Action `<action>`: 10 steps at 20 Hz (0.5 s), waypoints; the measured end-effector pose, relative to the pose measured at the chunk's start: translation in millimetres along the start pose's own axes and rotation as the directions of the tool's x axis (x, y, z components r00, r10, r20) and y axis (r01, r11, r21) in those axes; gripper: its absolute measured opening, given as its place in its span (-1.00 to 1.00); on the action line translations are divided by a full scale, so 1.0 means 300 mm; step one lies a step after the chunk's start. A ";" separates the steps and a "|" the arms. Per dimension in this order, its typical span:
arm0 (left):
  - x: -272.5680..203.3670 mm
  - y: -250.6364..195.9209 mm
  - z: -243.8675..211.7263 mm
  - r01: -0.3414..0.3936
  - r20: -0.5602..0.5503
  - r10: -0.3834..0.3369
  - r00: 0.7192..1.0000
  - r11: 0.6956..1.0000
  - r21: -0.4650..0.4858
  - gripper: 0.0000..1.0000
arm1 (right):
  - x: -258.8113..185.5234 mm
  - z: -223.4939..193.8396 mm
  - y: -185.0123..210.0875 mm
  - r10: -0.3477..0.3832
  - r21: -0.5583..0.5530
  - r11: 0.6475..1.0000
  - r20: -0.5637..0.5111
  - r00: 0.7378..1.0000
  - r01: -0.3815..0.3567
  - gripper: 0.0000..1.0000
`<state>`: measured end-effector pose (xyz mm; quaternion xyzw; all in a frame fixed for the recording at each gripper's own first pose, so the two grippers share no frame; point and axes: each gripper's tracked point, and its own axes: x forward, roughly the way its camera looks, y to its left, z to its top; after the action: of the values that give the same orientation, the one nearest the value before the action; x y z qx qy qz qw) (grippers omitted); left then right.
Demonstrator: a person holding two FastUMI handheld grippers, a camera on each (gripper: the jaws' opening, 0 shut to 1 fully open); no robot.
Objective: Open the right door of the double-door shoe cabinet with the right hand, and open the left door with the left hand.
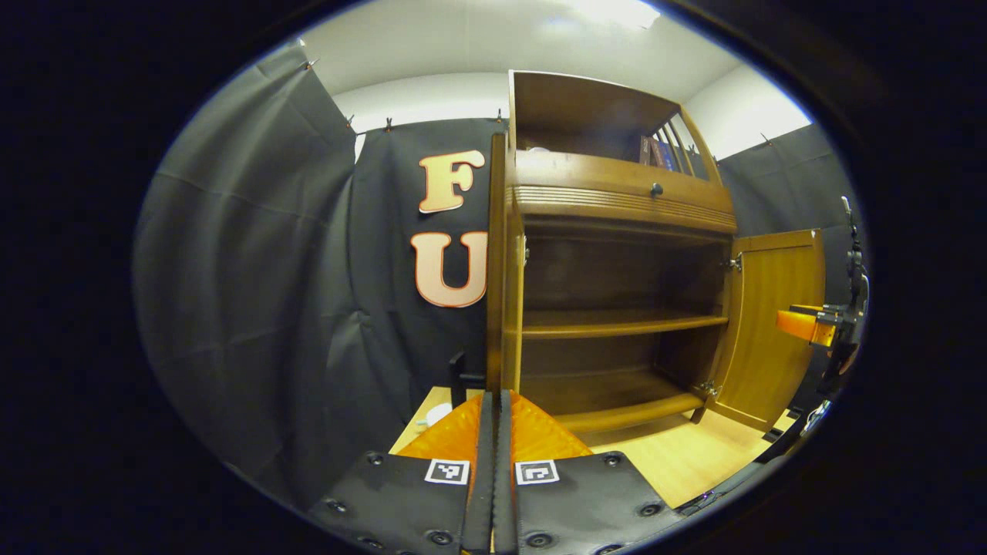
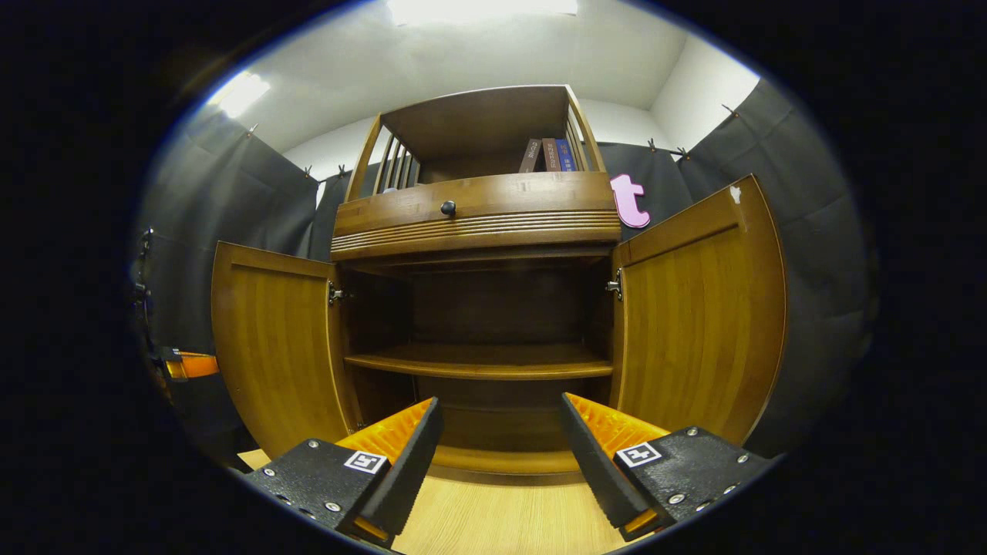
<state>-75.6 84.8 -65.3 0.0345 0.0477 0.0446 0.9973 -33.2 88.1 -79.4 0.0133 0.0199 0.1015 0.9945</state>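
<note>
Both doors of the shoe cabinet (image 2: 478, 308) look swung out, right door (image 2: 698, 324) and left door (image 2: 274, 339); left gripper (image 1: 496, 401) has fingers pressed together at the left door's edge, right gripper (image 2: 500, 432) is spread before the shelves, so likely only backing off remains.

Both views face the cabinet (image 2: 478, 308) nearby.

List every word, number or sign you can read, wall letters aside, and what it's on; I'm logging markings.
No text here is readable.
Books on the top shelf: spine print too small and blurred to read.
Black-and-white squares on the gripper fingers: coded patterns, no letters or digits.
Cabinet: no print seen on its doors or drawer front.
</note>
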 end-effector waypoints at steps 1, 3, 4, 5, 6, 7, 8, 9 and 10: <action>-0.002 -0.016 0.031 0.000 0.009 0.000 1.000 1.000 0.001 -0.84 | 0.004 0.009 -0.005 -0.002 0.000 1.000 0.000 1.000 0.002 1.00; 0.003 -0.066 0.075 0.025 0.017 -0.026 1.000 1.000 0.011 -0.84 | 0.010 0.025 -0.030 -0.013 -0.006 1.000 0.001 1.000 0.013 1.00; 0.005 -0.092 0.079 0.038 0.019 -0.038 0.999 0.999 0.017 -0.81 | 0.015 0.038 -0.043 -0.022 -0.010 1.000 0.004 1.000 0.022 1.00; 0.013 -0.109 0.100 0.044 0.024 -0.045 0.999 0.999 0.018 -0.81 | 0.015 0.050 -0.055 -0.029 -0.013 0.999 0.006 1.000 0.029 1.00; 0.026 -0.115 0.119 0.045 0.029 -0.045 0.999 0.999 0.019 -0.84 | 0.016 0.061 -0.067 -0.035 -0.014 0.999 0.009 0.999 0.035 1.00; 0.040 -0.147 0.134 0.056 0.032 -0.056 0.998 0.998 0.012 -0.81 | 0.016 0.077 -0.080 -0.042 -0.016 0.999 0.014 0.999 0.042 1.00; 0.050 -0.166 0.150 0.068 0.040 -0.068 0.997 0.998 0.011 -0.68 | 0.016 0.096 -0.089 -0.047 -0.019 0.999 0.022 0.999 0.048 1.00; 0.059 -0.184 0.165 0.081 0.044 -0.081 0.996 0.997 0.016 -0.54 | 0.014 0.114 -0.098 -0.052 -0.020 0.998 0.029 0.998 0.053 1.00; 0.071 -0.185 0.173 0.073 0.044 -0.074 0.996 0.997 0.013 -0.42 | 0.008 0.126 -0.107 -0.058 -0.021 0.998 0.032 0.998 0.059 0.85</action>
<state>-44.5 28.4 -19.8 0.0391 0.0269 0.0067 0.9988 -22.9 56.4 -42.8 0.0034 0.0038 0.0724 0.9974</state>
